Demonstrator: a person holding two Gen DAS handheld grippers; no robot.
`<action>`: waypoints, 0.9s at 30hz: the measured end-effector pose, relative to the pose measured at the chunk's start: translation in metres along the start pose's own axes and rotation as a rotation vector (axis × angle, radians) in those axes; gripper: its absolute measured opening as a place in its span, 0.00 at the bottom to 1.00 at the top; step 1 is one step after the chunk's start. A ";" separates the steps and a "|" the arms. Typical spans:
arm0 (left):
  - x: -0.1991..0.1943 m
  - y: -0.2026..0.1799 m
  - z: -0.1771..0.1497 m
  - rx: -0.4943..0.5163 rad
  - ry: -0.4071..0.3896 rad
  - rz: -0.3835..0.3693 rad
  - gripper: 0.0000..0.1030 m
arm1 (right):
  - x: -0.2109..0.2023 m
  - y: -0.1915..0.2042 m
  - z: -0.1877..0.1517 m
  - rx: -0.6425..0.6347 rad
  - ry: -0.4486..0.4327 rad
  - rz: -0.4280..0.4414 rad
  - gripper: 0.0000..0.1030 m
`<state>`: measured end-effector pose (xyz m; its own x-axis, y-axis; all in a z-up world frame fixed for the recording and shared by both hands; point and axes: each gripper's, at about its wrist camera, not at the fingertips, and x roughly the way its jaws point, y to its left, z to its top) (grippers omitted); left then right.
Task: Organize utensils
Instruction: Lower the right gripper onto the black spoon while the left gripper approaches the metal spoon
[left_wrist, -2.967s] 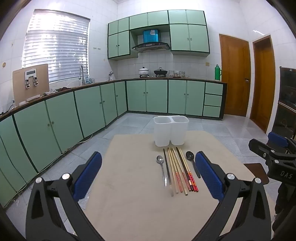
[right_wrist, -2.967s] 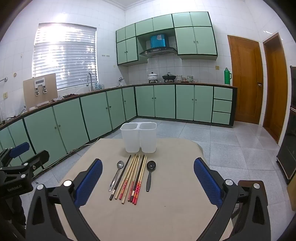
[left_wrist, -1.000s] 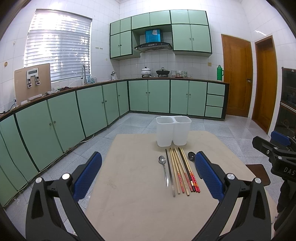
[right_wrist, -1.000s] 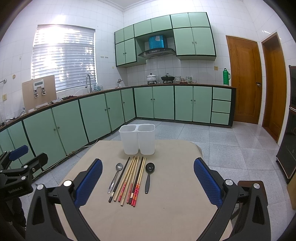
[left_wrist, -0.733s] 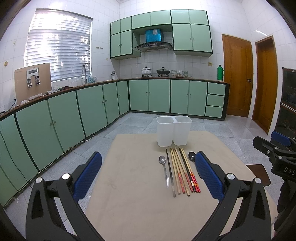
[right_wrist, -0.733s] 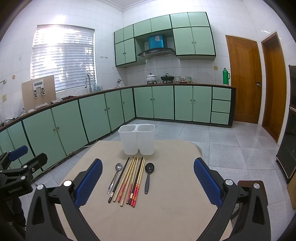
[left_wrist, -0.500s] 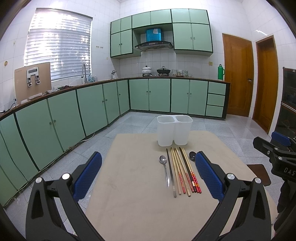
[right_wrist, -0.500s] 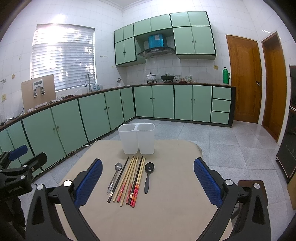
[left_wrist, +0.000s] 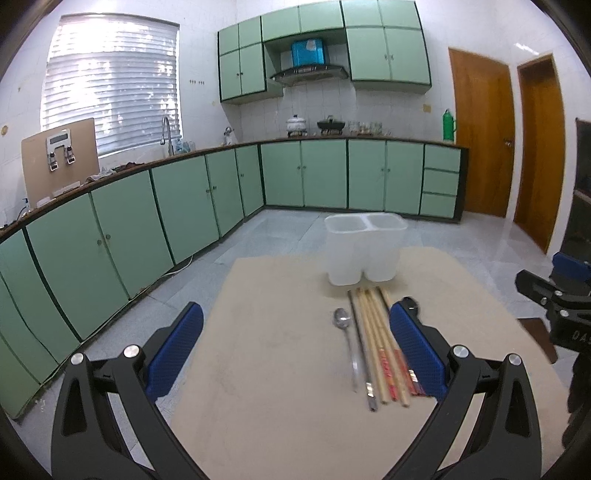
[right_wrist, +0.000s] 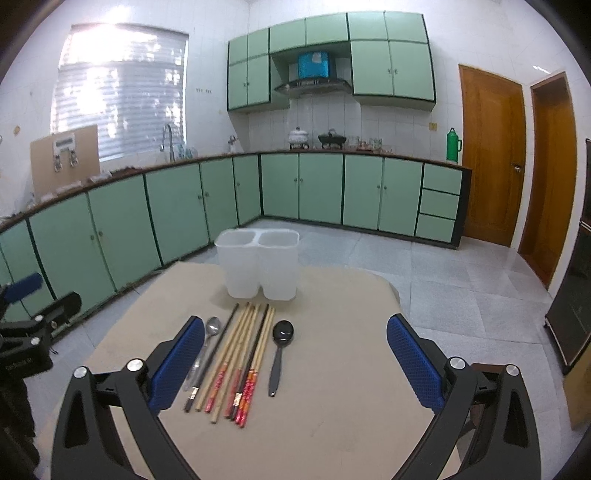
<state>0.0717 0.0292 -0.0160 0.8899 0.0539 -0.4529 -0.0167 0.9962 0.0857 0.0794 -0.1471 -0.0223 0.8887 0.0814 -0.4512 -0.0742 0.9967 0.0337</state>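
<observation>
Bench (right_wrist: 332, 424): a beige top standing in a kitchen with green cabinets (right_wrist: 177, 214) along the walls.
Holder (right_wrist: 258, 264): a cloudy white plastic tub with two side-by-side compartments, upright at the far end of the bench; nothing shows inside either compartment.
Chopsticks (right_wrist: 236, 362): a tidy row lying flat just in front of the holder, tips toward it; some are pale wood with red or orange patterned handles, others dark.
Metal spoon (right_wrist: 207, 343): silver, on the left edge of the row, bowl pointing toward the holder, partly hidden behind a blue finger in the right wrist view.
Black spoon (right_wrist: 280, 350): on the right edge of the row, just beside the last chopstick, bowl up and toward the holder.
Left gripper (left_wrist: 295, 350): fingers (left_wrist: 177, 347) spread wide and released, nothing between them, held above the near half of the bench left of the utensils.
Right gripper (right_wrist: 295, 362): fingers (right_wrist: 413, 358) likewise spread and released, holding nothing, over the near end of the row.
</observation>
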 end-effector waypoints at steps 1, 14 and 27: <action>0.011 0.002 0.000 0.003 0.013 0.009 0.95 | 0.018 -0.001 0.001 0.002 0.024 0.003 0.94; 0.136 0.020 -0.014 -0.039 0.212 0.023 0.95 | 0.180 0.005 -0.020 0.016 0.306 0.021 0.76; 0.174 0.017 -0.026 -0.029 0.266 0.000 0.95 | 0.243 0.011 -0.038 0.042 0.423 -0.011 0.55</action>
<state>0.2147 0.0575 -0.1166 0.7389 0.0662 -0.6705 -0.0330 0.9975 0.0621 0.2773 -0.1167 -0.1658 0.6248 0.0710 -0.7775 -0.0397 0.9975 0.0592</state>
